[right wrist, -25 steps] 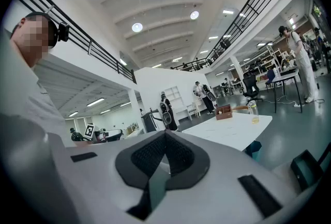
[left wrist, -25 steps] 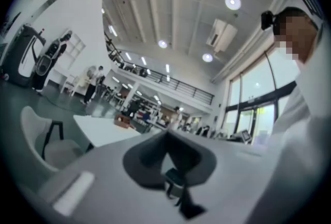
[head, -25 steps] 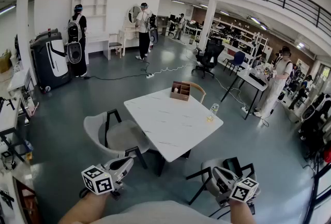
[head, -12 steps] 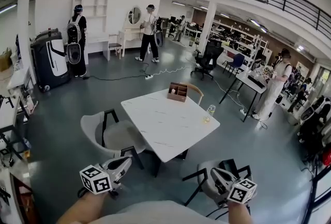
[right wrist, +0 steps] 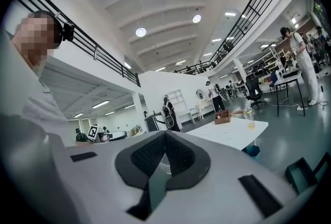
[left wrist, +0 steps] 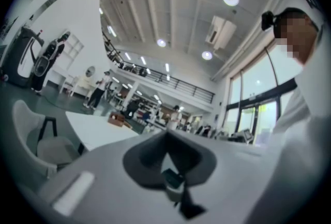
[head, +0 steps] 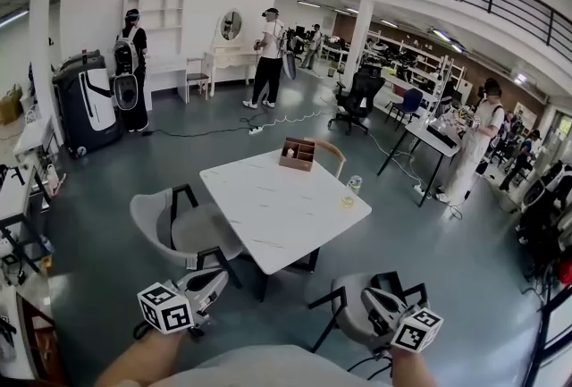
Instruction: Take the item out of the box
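A small brown open box (head: 298, 154) stands at the far edge of a white table (head: 277, 206), well ahead of both grippers. Something pale shows inside it, too small to tell. My left gripper (head: 221, 276) is low at the left, short of the table, shut and empty. My right gripper (head: 368, 294) is low at the right, over a grey chair, its jaws also together with nothing between them. The left gripper view shows the box (left wrist: 117, 120) far beyond the closed jaws. In the right gripper view the box (right wrist: 223, 117) sits on the table (right wrist: 232, 132), far off.
A drinking glass (head: 350, 190) stands near the table's right edge. Grey chairs stand at the table's left (head: 183, 233) and near right (head: 357, 323), and a wooden chair (head: 329, 153) is behind the box. Several people stand around the room, one (head: 268, 54) at the back.
The table and box have slid left and slightly up in the head view. A person at the back has walked right. Both grippers stay low and shut.
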Available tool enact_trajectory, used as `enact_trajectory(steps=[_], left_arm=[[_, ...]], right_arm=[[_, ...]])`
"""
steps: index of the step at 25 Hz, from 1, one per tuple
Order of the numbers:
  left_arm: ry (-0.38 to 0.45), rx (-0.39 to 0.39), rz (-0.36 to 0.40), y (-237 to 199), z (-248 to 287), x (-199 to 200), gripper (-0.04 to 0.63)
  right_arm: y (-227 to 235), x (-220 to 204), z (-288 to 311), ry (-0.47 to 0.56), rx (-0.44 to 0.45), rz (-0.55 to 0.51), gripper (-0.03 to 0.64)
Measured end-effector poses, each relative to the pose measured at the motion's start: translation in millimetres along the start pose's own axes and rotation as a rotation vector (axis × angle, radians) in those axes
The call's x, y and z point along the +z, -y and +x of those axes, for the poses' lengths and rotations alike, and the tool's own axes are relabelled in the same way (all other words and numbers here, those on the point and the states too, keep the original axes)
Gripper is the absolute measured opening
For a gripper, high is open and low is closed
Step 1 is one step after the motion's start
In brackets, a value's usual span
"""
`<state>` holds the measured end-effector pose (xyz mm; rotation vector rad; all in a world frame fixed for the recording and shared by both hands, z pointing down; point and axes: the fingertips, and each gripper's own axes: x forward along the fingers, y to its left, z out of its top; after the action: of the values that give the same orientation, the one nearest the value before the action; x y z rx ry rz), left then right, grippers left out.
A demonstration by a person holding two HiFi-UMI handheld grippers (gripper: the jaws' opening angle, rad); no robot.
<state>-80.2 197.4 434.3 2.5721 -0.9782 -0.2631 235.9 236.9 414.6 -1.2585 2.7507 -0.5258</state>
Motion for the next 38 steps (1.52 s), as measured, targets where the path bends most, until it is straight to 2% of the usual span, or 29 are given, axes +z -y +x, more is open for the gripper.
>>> enact_trajectory(steps=[5,12,18,23,29,38], left_arm=[[-0.013,0.003,0.002,27,15,-15,0.000],[-0.036,0.027,0.002,47,28,-35,0.000],[-0.054,0.037,0.000,46,35,-35,0.000],[-0.064,0.008,-0.008,37,54,-33,0.000],[-0.078,-0.051,-0.027,8,78,-28,0.000],[-0.097,-0.160,-0.029,-88,117,10,0.000]], right_arm=[[13,-3,-23,-0.005,0.021,0.009,0.005],[38,-16,-41,-0.014,0.007,0.042,0.005],[46,-18,-45,-0.016,0.004,0.057,0.005],[59,-15,-43,-0.014,-0.029,0.069,0.005],[69,-11,-24,-0.017,-0.090,0.072,0.005],[70,9,70,-0.002,-0.180,0.051,0.005]])
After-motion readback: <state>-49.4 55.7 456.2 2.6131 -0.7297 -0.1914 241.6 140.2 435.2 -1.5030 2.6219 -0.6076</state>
